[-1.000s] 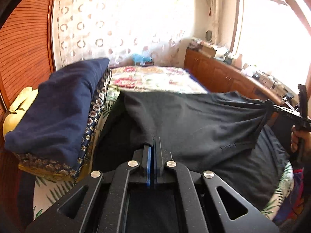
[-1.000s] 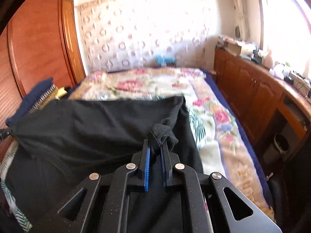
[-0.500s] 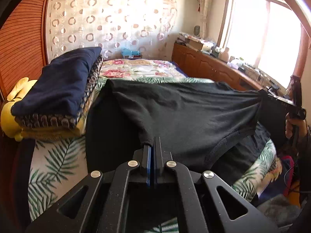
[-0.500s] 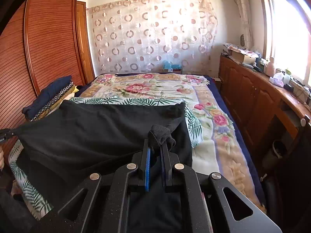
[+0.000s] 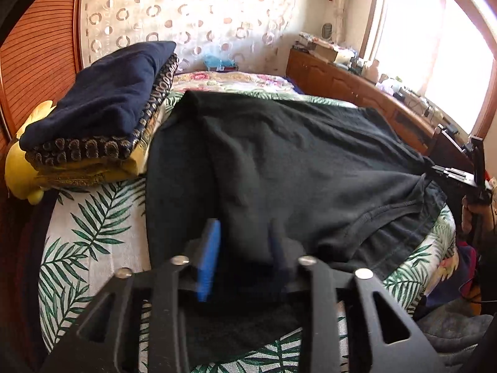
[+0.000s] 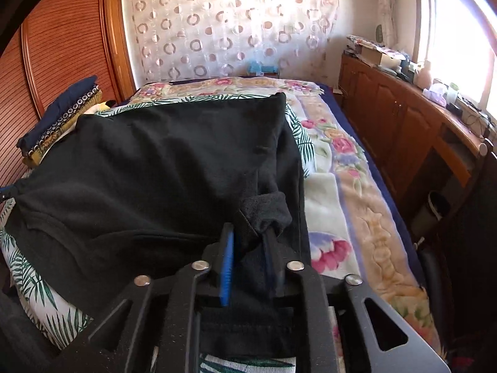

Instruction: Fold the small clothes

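- Your left gripper (image 5: pixel 243 242) has just been opening: its jaws stand apart, with a corner of the black garment (image 5: pixel 295 161) lying slack between them, no pad visibly pressing on it.
- Your right gripper (image 6: pixel 248 255) has also just been opening: its jaws stand a little apart, and a bunched fold of the garment sits between them against the right finger. You cannot tell whether that fold is still pinched.
- The black garment lies spread over the near end of the bed (image 6: pixel 338 186), on the palm-leaf sheet (image 5: pixel 93 217), with its upper layer folded over the lower.
- A stack of folded clothes (image 5: pixel 102 118), navy on top, sits just beside the garment's left edge.
- Beyond, the floral bedcover runs to a circle-patterned curtain (image 6: pixel 223 28); a wooden cabinet (image 6: pixel 403 130) stands along the window side.
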`<move>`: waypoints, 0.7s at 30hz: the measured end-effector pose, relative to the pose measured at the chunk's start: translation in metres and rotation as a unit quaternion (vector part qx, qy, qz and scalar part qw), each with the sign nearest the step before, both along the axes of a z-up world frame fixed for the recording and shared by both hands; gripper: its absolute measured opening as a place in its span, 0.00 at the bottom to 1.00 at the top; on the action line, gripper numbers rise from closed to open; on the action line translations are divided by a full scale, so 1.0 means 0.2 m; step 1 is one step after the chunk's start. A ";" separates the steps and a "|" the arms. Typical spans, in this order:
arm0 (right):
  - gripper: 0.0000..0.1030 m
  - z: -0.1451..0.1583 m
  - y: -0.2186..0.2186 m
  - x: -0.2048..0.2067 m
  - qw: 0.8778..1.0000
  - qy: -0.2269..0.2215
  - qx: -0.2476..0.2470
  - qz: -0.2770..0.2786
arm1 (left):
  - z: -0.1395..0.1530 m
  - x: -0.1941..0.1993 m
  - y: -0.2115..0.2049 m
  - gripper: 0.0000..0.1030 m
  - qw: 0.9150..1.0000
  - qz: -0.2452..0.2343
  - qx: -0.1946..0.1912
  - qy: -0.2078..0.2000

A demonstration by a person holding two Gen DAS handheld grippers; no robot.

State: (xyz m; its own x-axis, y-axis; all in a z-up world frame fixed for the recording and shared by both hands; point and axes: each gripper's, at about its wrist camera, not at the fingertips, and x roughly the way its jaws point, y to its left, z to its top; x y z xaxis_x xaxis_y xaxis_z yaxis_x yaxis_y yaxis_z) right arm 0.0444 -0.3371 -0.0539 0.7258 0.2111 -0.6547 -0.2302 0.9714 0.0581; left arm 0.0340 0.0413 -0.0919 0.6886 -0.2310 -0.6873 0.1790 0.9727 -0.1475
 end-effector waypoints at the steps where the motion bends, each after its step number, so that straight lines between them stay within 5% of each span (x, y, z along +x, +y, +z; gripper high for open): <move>1: 0.24 0.00 -0.01 -0.04 1.000 -0.001 0.004 -0.003 | 0.01 -0.01 0.01 0.37 1.000 0.000 -0.005 -0.003; 6: 0.32 0.01 -0.06 -0.06 1.000 -0.009 0.010 -0.022 | 0.01 0.02 0.02 0.40 1.000 0.003 0.006 -0.006; 8: 0.32 -0.01 -0.07 -0.08 1.000 -0.008 0.012 -0.025 | 0.00 0.05 0.01 0.50 1.000 0.000 0.014 -0.003; 10: 0.32 -0.03 -0.06 -0.09 1.000 -0.004 0.011 -0.026 | -0.02 0.08 0.01 0.76 1.000 0.000 0.018 -0.001; 11: 0.32 -0.04 -0.06 -0.09 1.000 -0.002 0.011 -0.025 | -0.02 0.09 0.01 0.79 1.000 0.001 0.016 0.000; 21: 0.32 0.04 -0.01 -0.10 0.999 -0.033 0.014 -0.010 | -0.02 0.23 0.04 0.80 0.999 0.028 0.020 -0.004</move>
